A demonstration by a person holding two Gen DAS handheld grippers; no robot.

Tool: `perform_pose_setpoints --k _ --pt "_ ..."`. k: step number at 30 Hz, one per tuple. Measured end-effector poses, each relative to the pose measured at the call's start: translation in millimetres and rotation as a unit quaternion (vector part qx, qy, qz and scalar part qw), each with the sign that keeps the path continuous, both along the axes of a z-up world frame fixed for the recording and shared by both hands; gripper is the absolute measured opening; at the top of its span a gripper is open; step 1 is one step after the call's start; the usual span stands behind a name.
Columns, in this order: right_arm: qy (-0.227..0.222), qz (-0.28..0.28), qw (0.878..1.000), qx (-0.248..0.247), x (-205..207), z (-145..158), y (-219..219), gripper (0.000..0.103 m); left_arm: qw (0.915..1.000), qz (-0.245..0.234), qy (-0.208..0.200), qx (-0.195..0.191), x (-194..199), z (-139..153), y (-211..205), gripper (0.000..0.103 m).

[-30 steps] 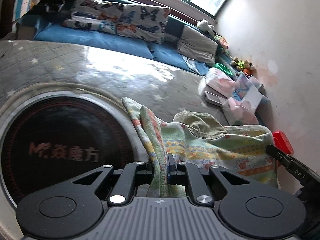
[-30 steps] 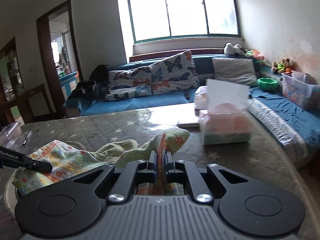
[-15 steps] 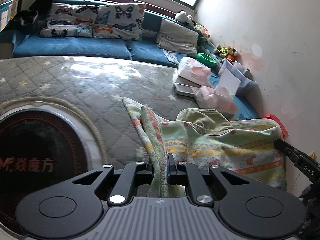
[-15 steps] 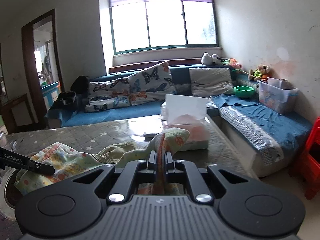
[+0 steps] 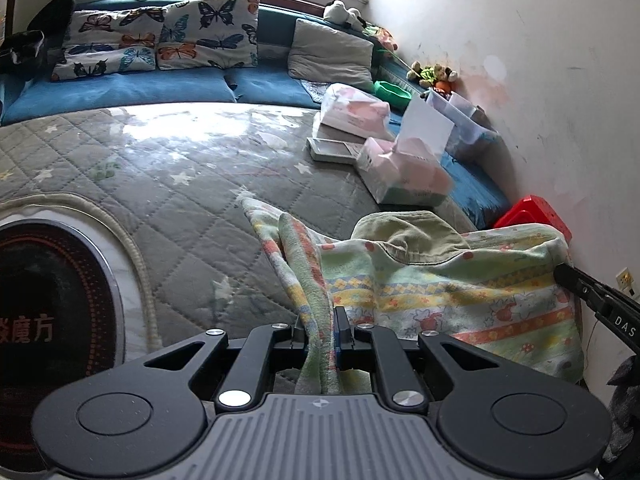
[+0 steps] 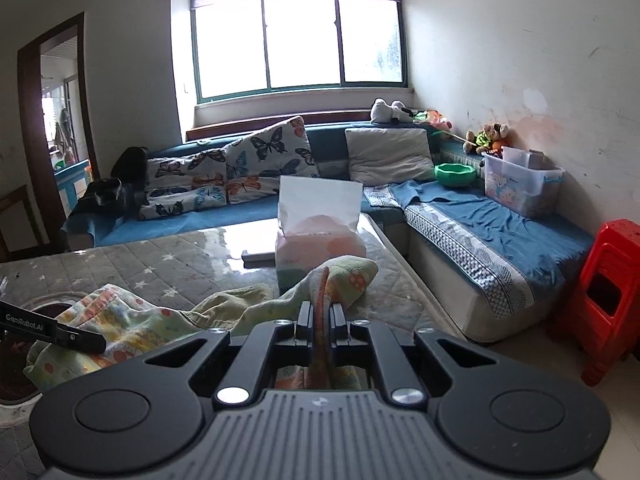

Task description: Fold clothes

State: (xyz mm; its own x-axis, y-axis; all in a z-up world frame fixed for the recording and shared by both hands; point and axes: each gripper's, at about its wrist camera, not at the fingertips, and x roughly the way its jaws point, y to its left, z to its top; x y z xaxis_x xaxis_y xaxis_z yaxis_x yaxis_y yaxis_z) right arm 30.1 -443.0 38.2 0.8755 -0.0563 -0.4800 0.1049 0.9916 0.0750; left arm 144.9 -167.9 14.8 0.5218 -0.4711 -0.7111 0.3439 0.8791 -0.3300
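Garment (image 5: 432, 284) lifted off desk (image 5: 168, 184) and carried right; left gripper (image 5: 320, 330) and right gripper (image 6: 320, 320) jaws stayed clenched on its edges, stretched for folding.

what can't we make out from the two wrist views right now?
- Patterned garment: its lower part is hidden behind each gripper body in both views, so its full shape is unknown.
- Left hand-held gripper and right hand-held gripper: how much cloth sits between the fingers is hidden by the cloth itself.
- Whether the garment touches the quilted table cover: cannot tell.
- Dark round panel: cut off by the left view's edge.
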Motion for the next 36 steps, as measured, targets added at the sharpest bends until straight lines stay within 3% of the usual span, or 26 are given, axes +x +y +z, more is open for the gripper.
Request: perform_pose_setpoints --k 26,33,36 --pt "0.046 -0.051 0.998 0.004 -2 -30 -30 0.007 0.9993 -0.015 0.019 0.029 7 -26 -21 0.012" --pt "0.054 -0.05 0.997 0.007 -2 -35 -32 0.009 0.9987 -0.011 0.018 0.045 5 -32 -18 0.022" --pt "0.06 -0.045 0.997 0.01 0 -38 -31 0.009 0.9982 0.0 0.018 0.056 6 -34 -14 0.037"
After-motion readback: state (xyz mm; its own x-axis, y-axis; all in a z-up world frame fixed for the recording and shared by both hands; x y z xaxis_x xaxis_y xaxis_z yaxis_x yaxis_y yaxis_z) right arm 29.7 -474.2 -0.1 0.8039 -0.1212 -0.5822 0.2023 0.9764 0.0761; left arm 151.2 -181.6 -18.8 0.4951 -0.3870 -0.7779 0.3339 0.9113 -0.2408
